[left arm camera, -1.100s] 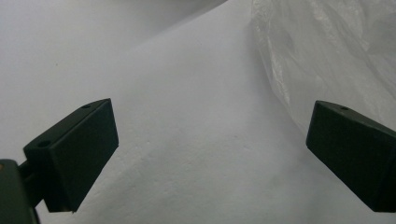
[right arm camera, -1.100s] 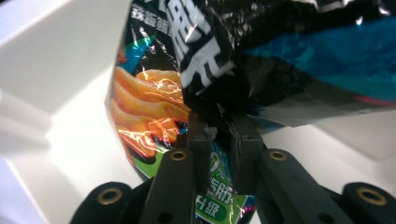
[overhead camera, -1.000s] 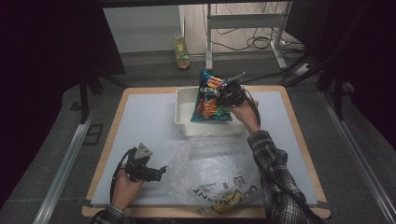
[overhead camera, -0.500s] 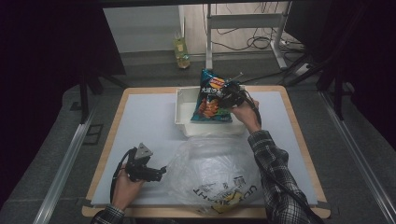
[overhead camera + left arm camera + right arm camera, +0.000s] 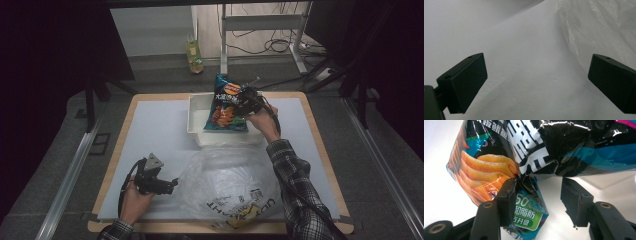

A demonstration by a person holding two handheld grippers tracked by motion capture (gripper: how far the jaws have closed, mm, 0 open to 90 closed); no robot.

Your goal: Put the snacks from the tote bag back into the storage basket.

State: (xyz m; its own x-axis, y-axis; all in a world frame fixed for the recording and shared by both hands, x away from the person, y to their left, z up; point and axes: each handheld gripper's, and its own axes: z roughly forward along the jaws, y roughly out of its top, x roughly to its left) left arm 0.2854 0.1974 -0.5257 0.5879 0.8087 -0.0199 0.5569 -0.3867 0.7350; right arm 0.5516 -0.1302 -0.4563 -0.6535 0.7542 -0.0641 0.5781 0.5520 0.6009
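Note:
A blue and black chip bag (image 5: 227,107) leans in the white tray (image 5: 196,121) at the back of the table. My right gripper (image 5: 245,102) is at the bag's right edge. In the right gripper view its jaws have just been opening: a crumpled fold of the chip bag (image 5: 524,152) still lies between them and brushes one pad (image 5: 507,195), while the other pad stands clear of it, so the right gripper (image 5: 539,187) is open. My left gripper (image 5: 172,185) rests open on the white table, beside the clear plastic bag (image 5: 230,185), with nothing inside the left gripper (image 5: 536,75).
The clear plastic bag (image 5: 599,30) with yellow and black print spreads over the front middle of the table. A white mat (image 5: 155,140) covers the tabletop. A bottle (image 5: 194,51) stands on the floor beyond the table's far edge.
The chip bag stands slightly taller in the tray than a second ago. Both hands have kept their places.

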